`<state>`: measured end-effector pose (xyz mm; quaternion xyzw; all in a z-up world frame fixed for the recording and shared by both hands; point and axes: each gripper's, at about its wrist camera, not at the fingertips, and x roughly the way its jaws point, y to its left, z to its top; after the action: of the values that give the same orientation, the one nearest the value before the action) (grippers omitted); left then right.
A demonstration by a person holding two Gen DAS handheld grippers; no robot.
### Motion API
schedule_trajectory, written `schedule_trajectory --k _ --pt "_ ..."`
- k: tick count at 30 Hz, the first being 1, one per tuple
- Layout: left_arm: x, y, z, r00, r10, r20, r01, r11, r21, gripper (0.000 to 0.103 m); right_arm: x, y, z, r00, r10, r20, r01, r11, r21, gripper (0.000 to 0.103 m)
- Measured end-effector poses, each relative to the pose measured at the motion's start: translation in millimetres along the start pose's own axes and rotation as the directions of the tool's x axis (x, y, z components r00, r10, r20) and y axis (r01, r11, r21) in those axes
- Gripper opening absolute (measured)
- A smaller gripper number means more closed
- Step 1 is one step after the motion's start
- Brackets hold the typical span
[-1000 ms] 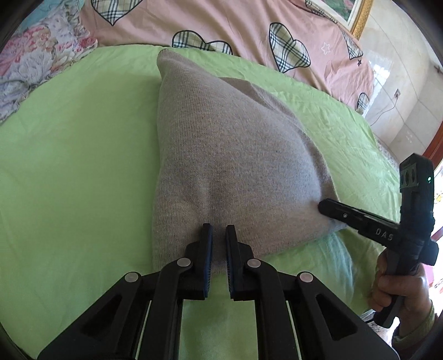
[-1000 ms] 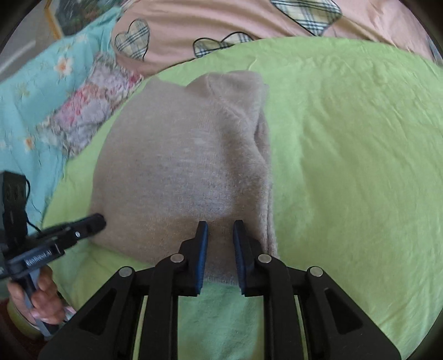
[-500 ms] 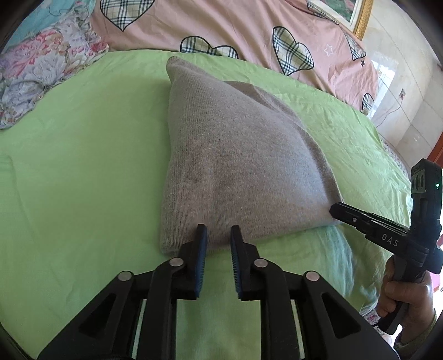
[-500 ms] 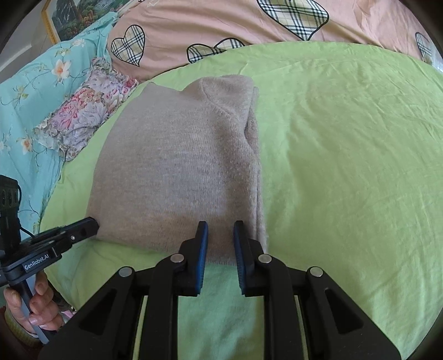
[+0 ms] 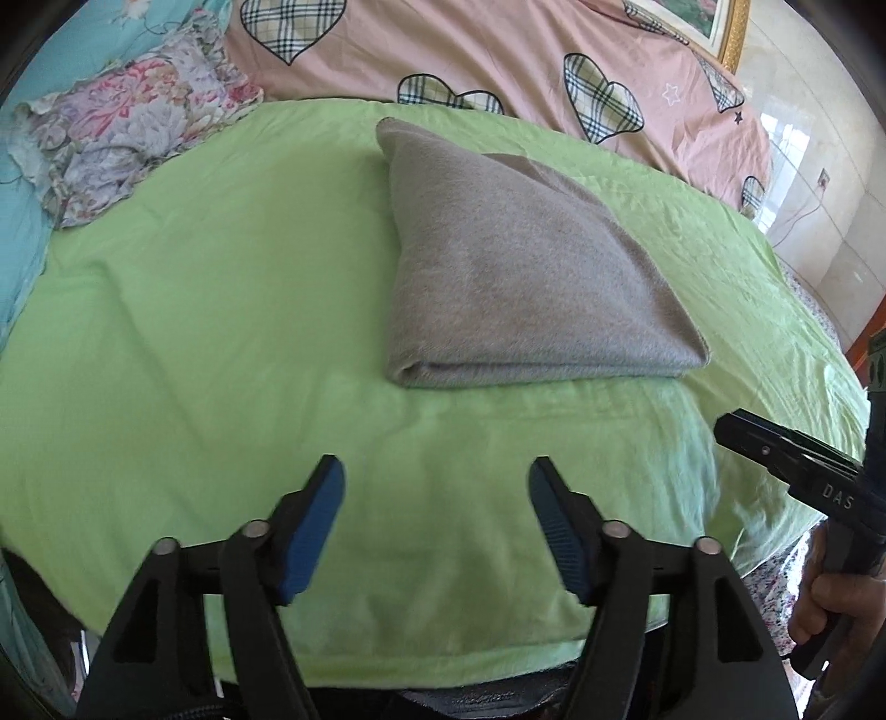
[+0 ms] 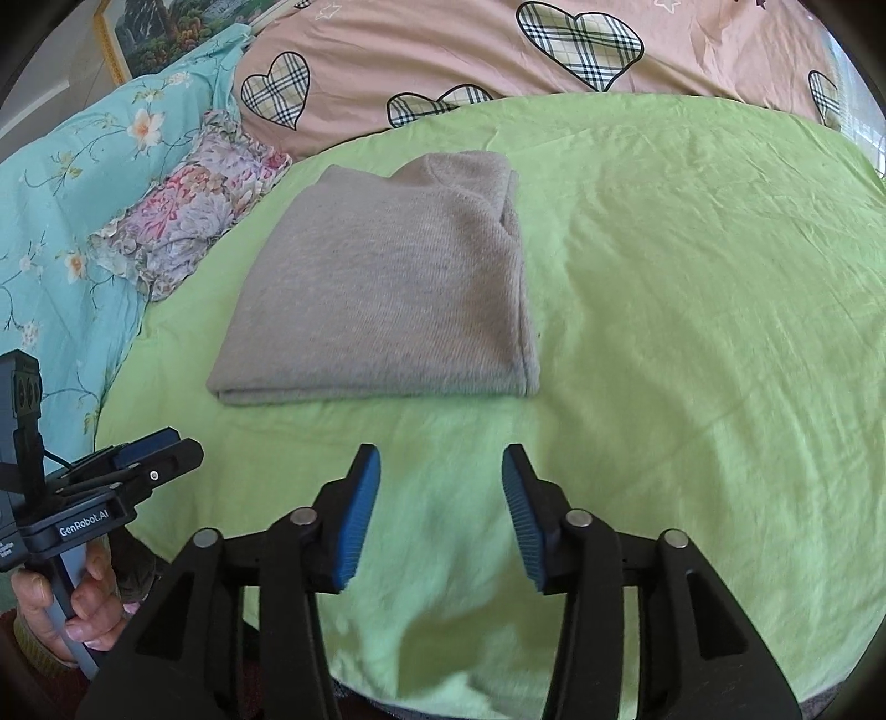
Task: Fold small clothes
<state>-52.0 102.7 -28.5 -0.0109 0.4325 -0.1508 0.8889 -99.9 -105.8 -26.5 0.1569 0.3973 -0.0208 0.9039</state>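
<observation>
A grey knitted garment [image 5: 515,271] [image 6: 387,299] lies folded into a flat block on the green sheet [image 5: 194,343] [image 6: 692,310], its folded edge toward me. My left gripper [image 5: 437,493] hovers over bare sheet short of that edge, jaws opening, nothing between them. My right gripper [image 6: 441,479] likewise stands back from the garment's near edge with jaws opening and empty. Each view also catches the other gripper at its side: the right gripper [image 5: 797,471] at the right edge, the left gripper [image 6: 138,465] at the lower left, each held by a hand.
A pink cover with plaid hearts [image 5: 498,50] [image 6: 443,61] lies behind the sheet. A floral pillow [image 5: 127,138] [image 6: 194,210] and turquoise flowered bedding [image 6: 72,183] sit to the left. The sheet's near edge [image 5: 443,670] drops off just below the grippers. A tiled wall [image 5: 819,183] stands at right.
Both grippers let go of the garment's near edge, opened wide and drew back toward me. The garment now lies flat and free on the sheet.
</observation>
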Motion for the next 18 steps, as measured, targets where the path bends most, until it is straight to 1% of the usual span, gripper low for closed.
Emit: schedule_trajectory --k 1,2,4,10,13,15,18 --pt "-2 0 -1 1.0 0.012 0.004 -0.012 1.0 0.003 0.072 -1 2 -3 1.0 -0.003 -0.002 0.003 1.0 -0.002 0.057" --pt "-4 0 -3 1.0 0.026 0.006 -0.026 1.0 0.008 0.075 -3 3 -7 1.0 -0.005 -0.006 0.005 1.0 -0.005 0.059" --pt "-7 0 -4 0.998 0.066 0.007 -0.066 0.998 0.021 0.082 -4 4 -12 1.0 -0.009 -0.014 0.009 1.0 -0.008 0.068" --pt "-9 -3 -7 0.987 0.159 0.006 -0.159 0.985 0.068 0.086 -4 6 -25 0.999 0.001 -0.036 -0.001 1.0 -0.008 0.079" --pt "-11 -3 -8 0.983 0.185 0.01 -0.185 0.98 0.075 0.088 -3 7 -29 0.999 0.005 -0.041 -0.006 1.0 -0.014 0.082" --pt "-11 -2 -7 0.981 0.193 0.008 -0.193 0.978 0.077 0.092 -3 8 -30 0.999 0.005 -0.044 -0.006 1.0 -0.02 0.083" --pt "-10 -2 -7 0.979 0.206 0.007 -0.206 0.976 0.076 0.093 -4 9 -28 0.999 0.004 -0.038 -0.005 0.999 -0.031 0.084"
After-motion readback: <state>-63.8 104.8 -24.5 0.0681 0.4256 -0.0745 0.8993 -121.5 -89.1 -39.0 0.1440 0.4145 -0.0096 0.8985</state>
